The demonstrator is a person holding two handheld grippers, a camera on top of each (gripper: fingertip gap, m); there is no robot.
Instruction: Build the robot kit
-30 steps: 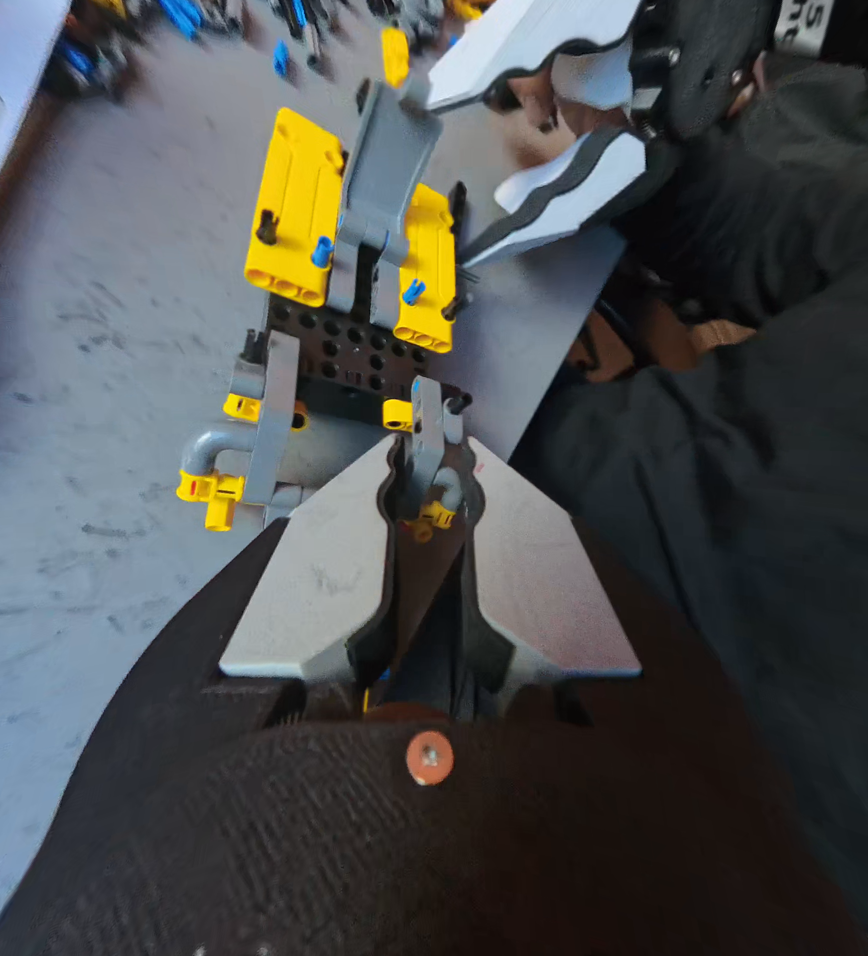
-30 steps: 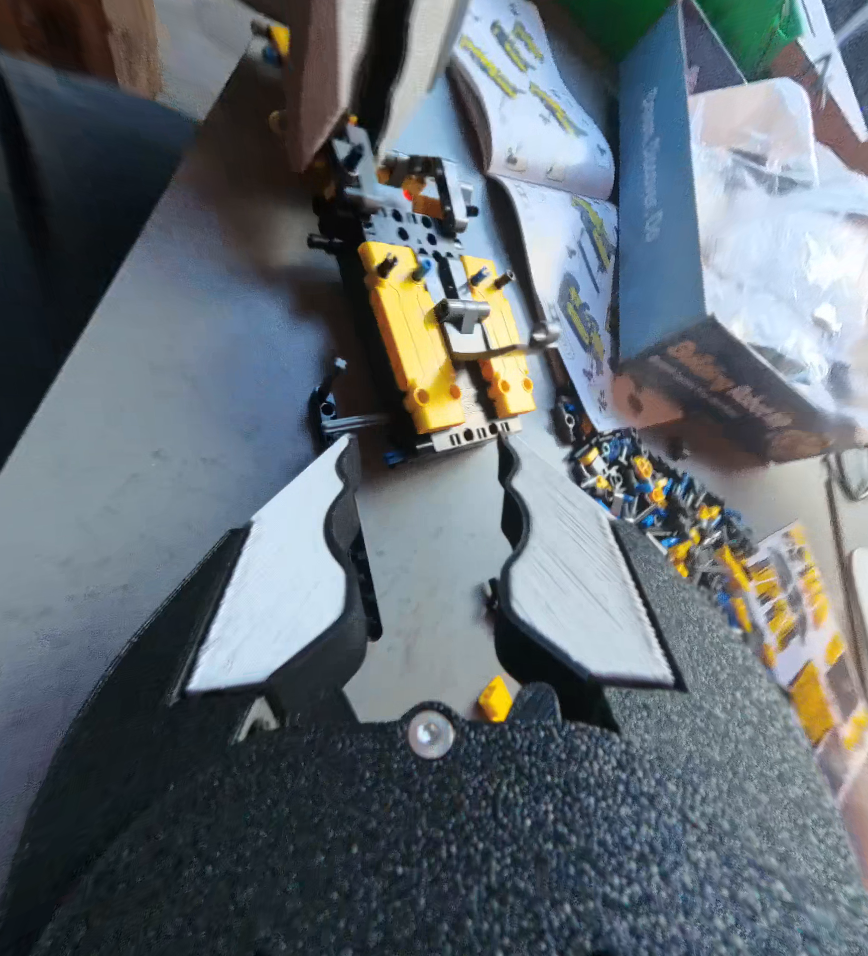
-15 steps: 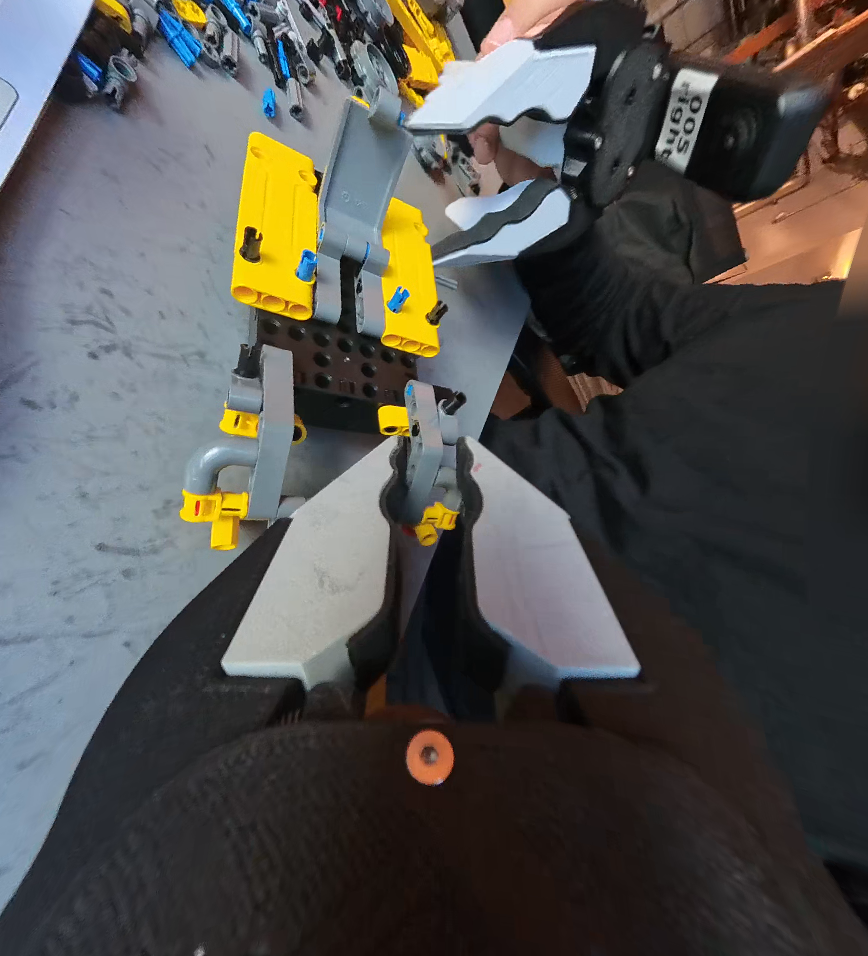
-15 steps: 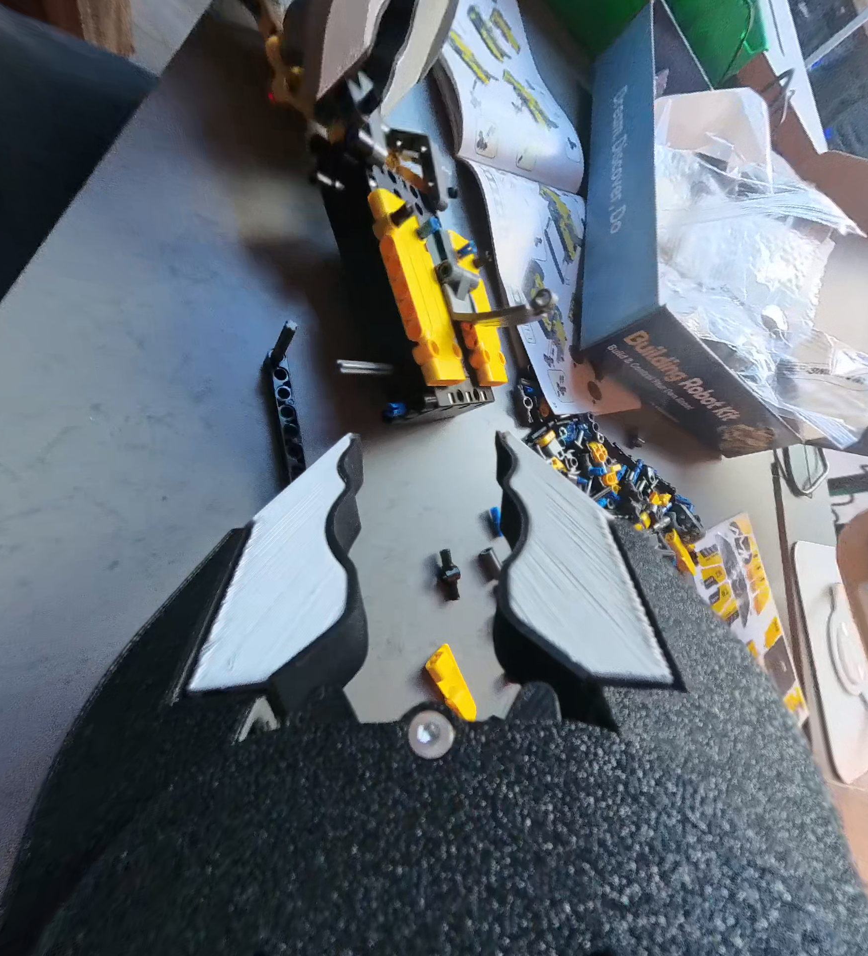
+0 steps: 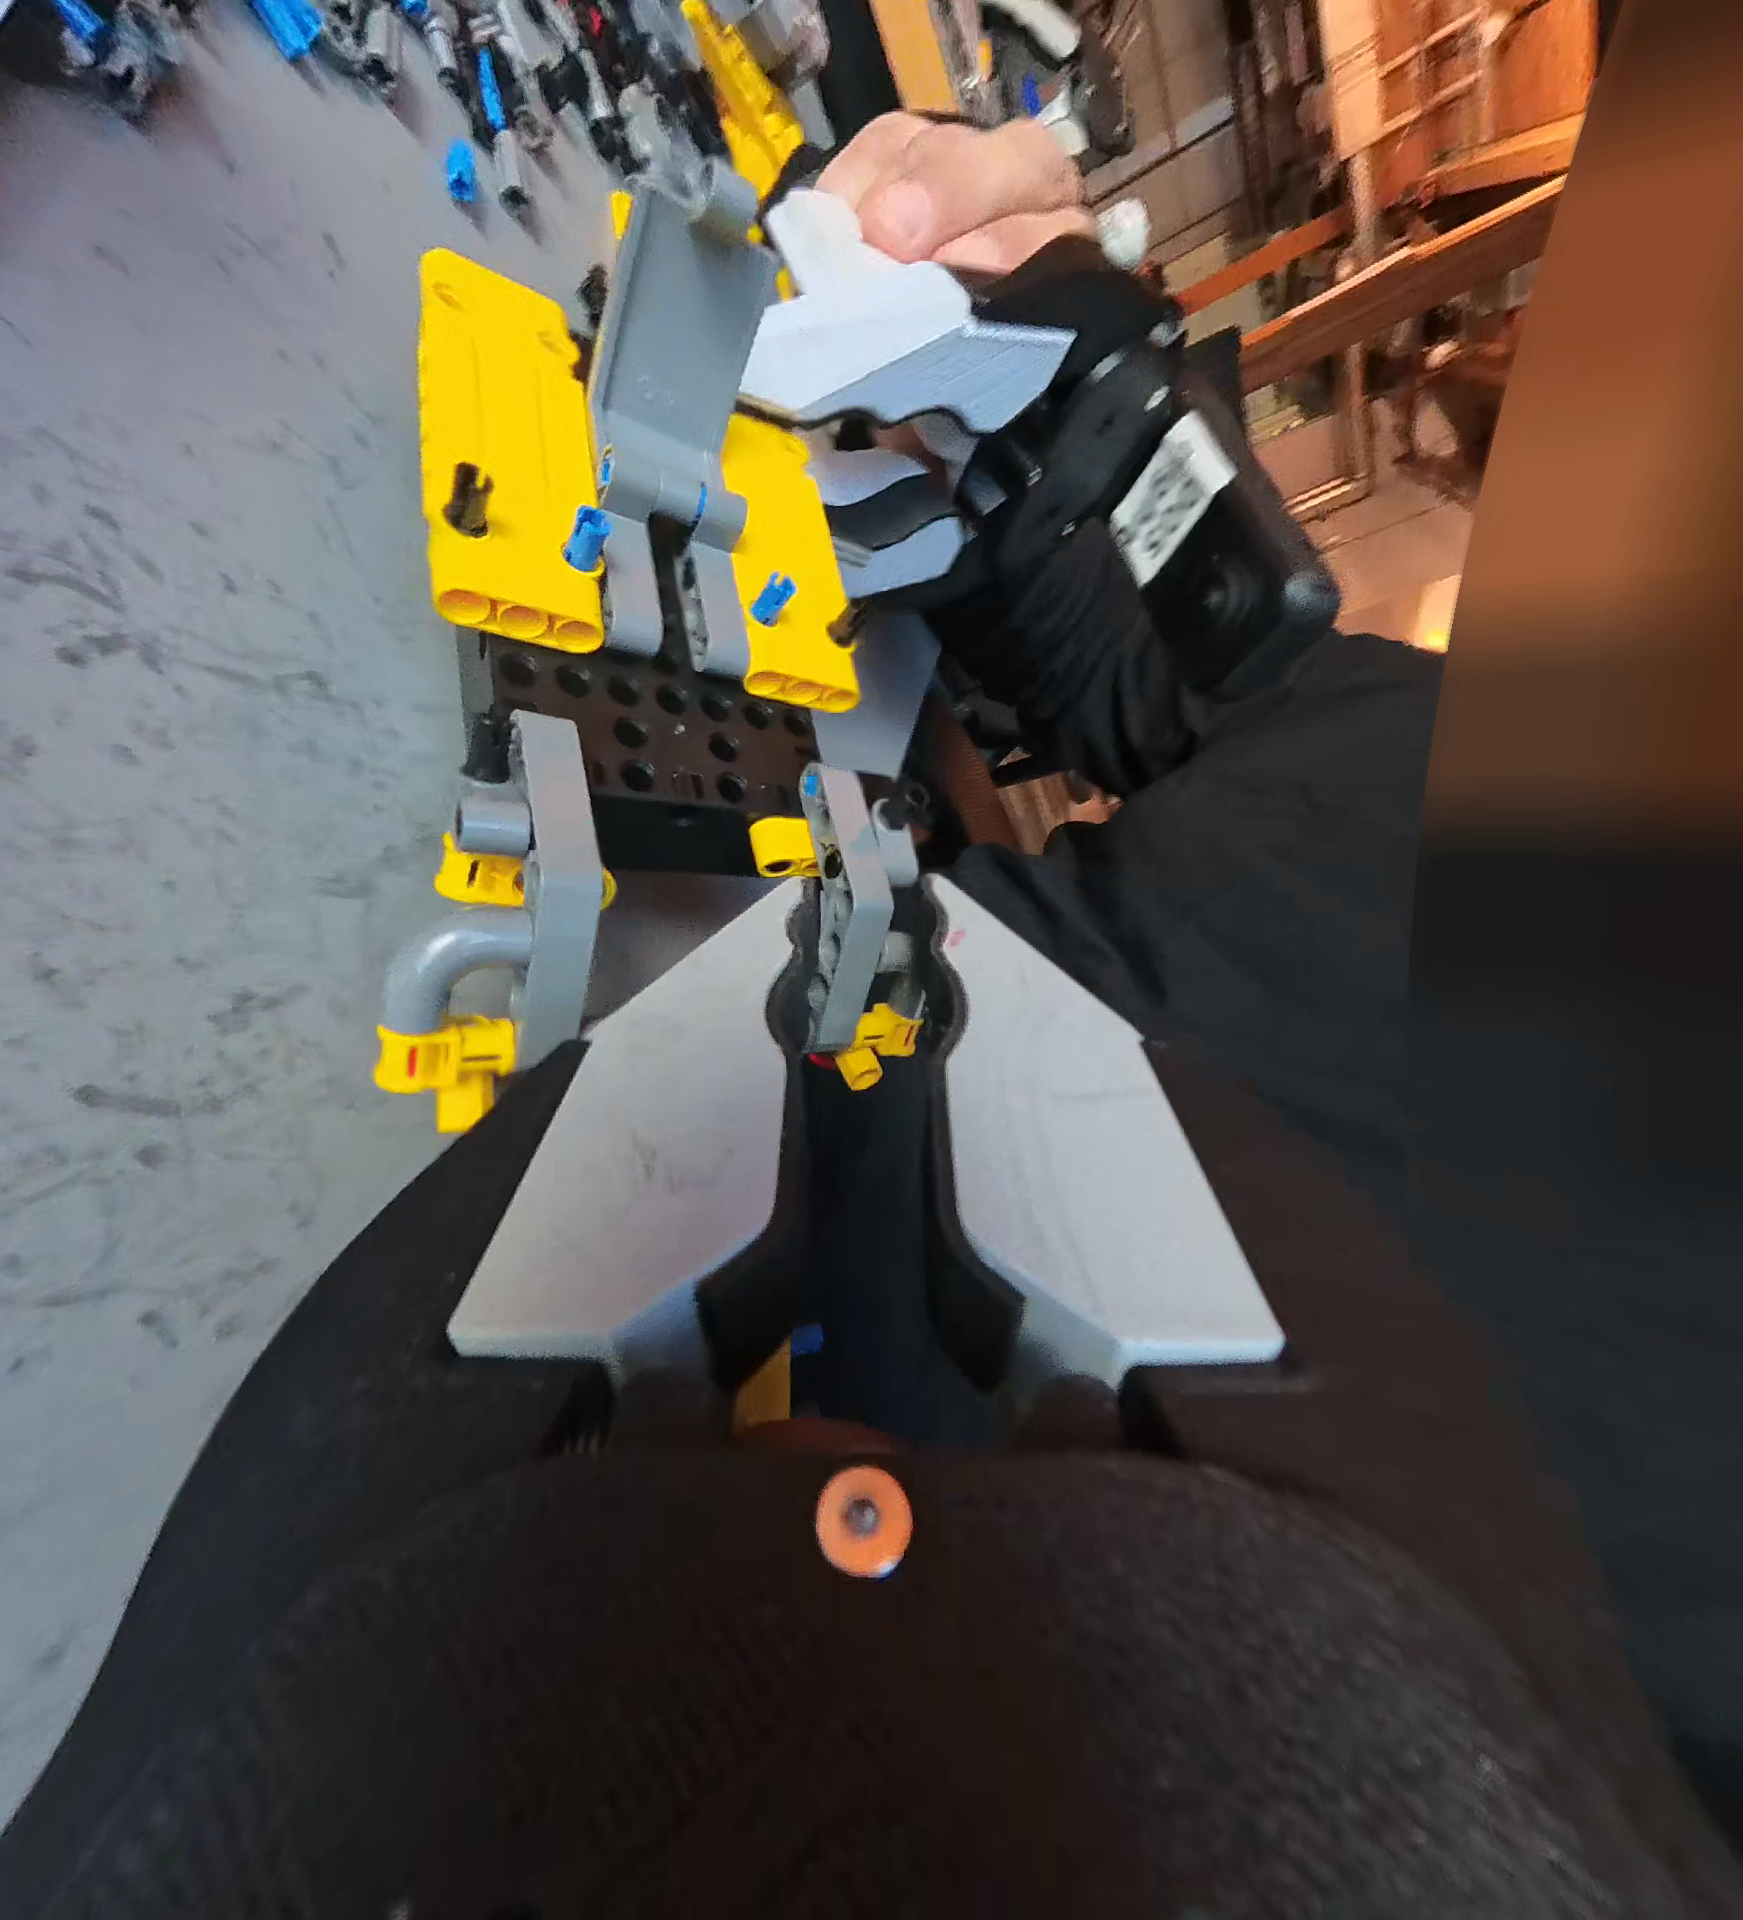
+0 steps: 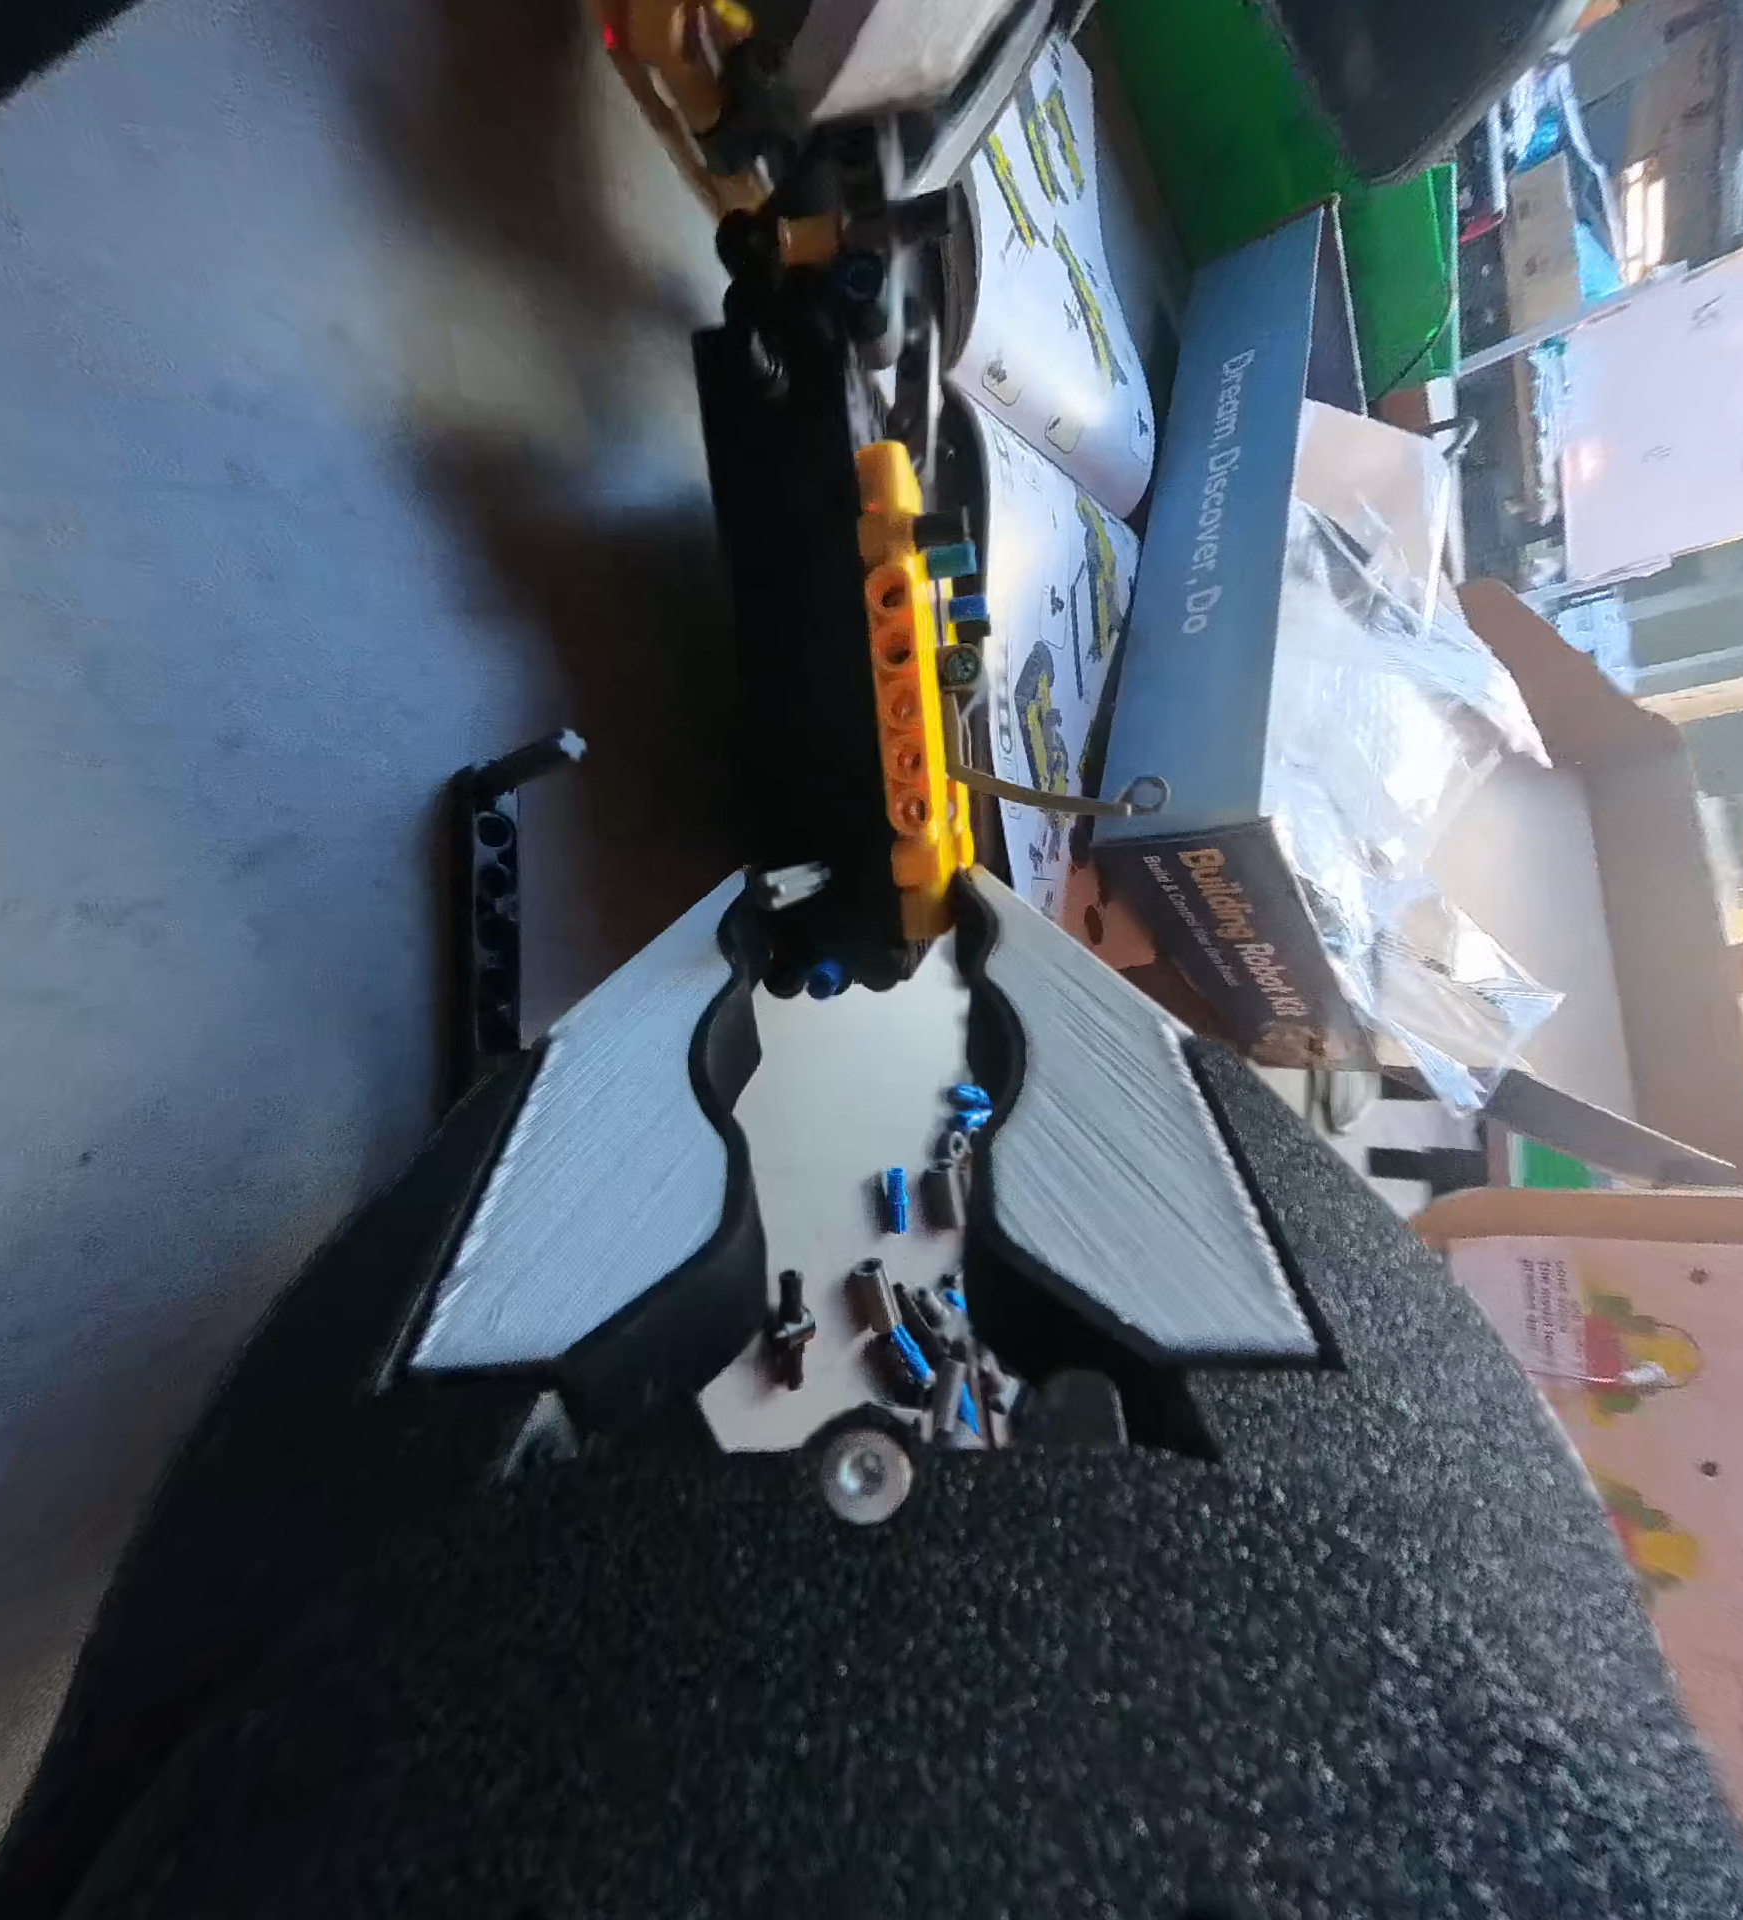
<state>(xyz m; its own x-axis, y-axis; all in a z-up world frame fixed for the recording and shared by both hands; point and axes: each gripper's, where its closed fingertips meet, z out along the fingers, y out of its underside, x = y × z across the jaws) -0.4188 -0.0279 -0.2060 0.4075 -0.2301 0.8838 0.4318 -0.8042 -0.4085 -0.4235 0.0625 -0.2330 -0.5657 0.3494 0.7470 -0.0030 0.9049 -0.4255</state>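
A building-block model with yellow panels (image 5: 514,436), a black pin-hole frame (image 5: 680,727) and grey beams is held over the grey table (image 5: 119,727). My left gripper (image 5: 862,935) is shut on a grey beam (image 5: 851,914) at the model's near end. My right gripper (image 6: 856,904) has its fingertips against both sides of the model's other end, where the black frame (image 6: 805,623) and a yellow beam (image 6: 903,665) show edge-on. In the left wrist view the right gripper (image 5: 846,457) sits beside the right yellow panel, held by a hand (image 5: 950,197).
A loose black beam (image 6: 493,894) lies left of the model. Small blue and black pins (image 6: 908,1330) lie under my right gripper. An open instruction booklet (image 6: 1064,343), a blue box (image 6: 1220,582) and plastic bags (image 6: 1386,727) stand to the right. A pile of parts (image 5: 534,62) lies beyond. The left gripper's tips are roughly 10 centimeters from the right gripper's.
My right gripper has moved in onto the model's end and its jaws have narrowed around it. The model now shows edge-on in the right wrist view. My left gripper has kept its hold.
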